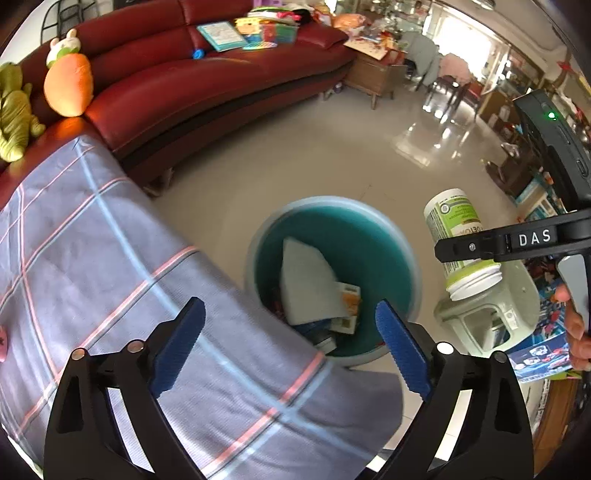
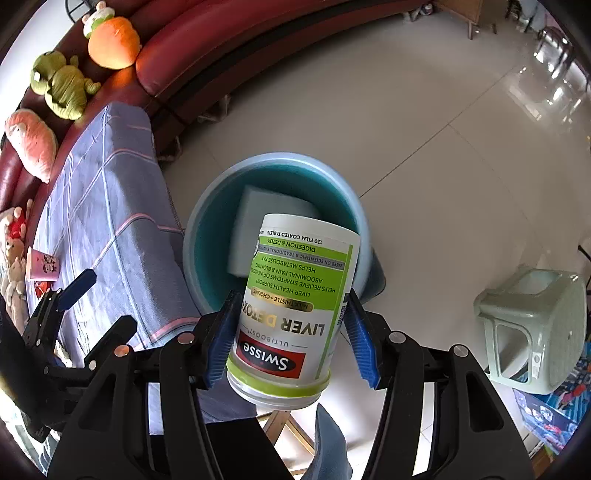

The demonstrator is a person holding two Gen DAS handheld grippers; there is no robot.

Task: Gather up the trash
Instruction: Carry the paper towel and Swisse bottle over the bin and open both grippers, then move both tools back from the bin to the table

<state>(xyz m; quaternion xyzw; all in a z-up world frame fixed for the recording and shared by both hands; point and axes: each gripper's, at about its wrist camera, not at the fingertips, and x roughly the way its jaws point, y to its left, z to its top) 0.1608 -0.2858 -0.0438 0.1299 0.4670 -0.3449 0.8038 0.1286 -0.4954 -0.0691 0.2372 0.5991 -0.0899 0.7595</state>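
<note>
Green-labelled supplement bottle: clamped upside down in right tongs, above teal bin. Left tongs: apart, empty. Advice: centre bottle over bin mouth before release.

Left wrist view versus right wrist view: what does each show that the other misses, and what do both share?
Only the left wrist view shows books and papers on the sofa's far seat, and small cartons in the bin.

Only the right wrist view shows the bottle label, inverted, reading Swisse Liver Detox, plus a pink cup on the checked cloth.

Both show the blue bin with a grey slab inside, the carrot plush, the green stool, and the right gripper gripping the bottle.
</note>
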